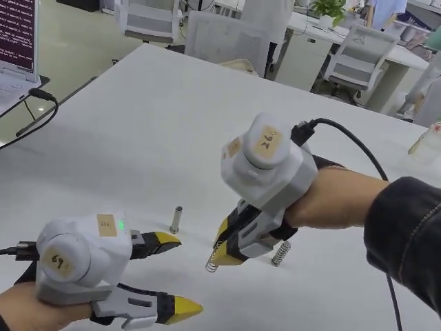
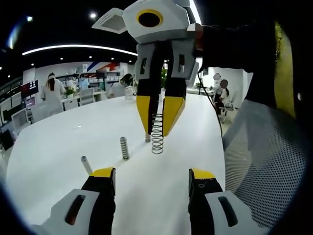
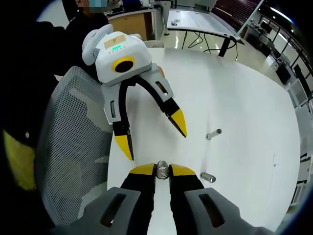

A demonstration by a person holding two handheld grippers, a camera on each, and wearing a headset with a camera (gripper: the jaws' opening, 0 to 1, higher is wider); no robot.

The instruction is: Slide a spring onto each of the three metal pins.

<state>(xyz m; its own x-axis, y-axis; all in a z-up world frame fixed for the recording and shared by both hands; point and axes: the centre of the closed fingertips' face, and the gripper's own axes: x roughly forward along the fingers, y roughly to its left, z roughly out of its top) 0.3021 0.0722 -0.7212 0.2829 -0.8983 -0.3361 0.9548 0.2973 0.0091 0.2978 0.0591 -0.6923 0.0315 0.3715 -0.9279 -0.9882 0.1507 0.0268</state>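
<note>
Two claws are at work over the white bench (image 1: 138, 117). Right claw (image 1: 222, 254): jaws nearly together, pinching a coil spring (image 2: 157, 134) by its upper turns, so that it hangs between the yellow tips with its lower end free. Left claw (image 1: 176, 274): jaws wide apart and holding nothing, low over the near side of the bench and pointing toward the held spring. Nearest pin (image 1: 176, 219): a short metal cylinder standing upright and bare, between the two claws and a little beyond them. Second spring (image 1: 280, 253): on the bench just past the right claw; whether a pin sits inside it cannot be told. Step in hand, as judged: carrying a spring to a pin, with none of the pins clearly sleeved yet. The next move calls for bringing the coil's open lower end directly above a bare pin with its axis vertical, lowering until the pin enters, then parting the jaws.
</note>
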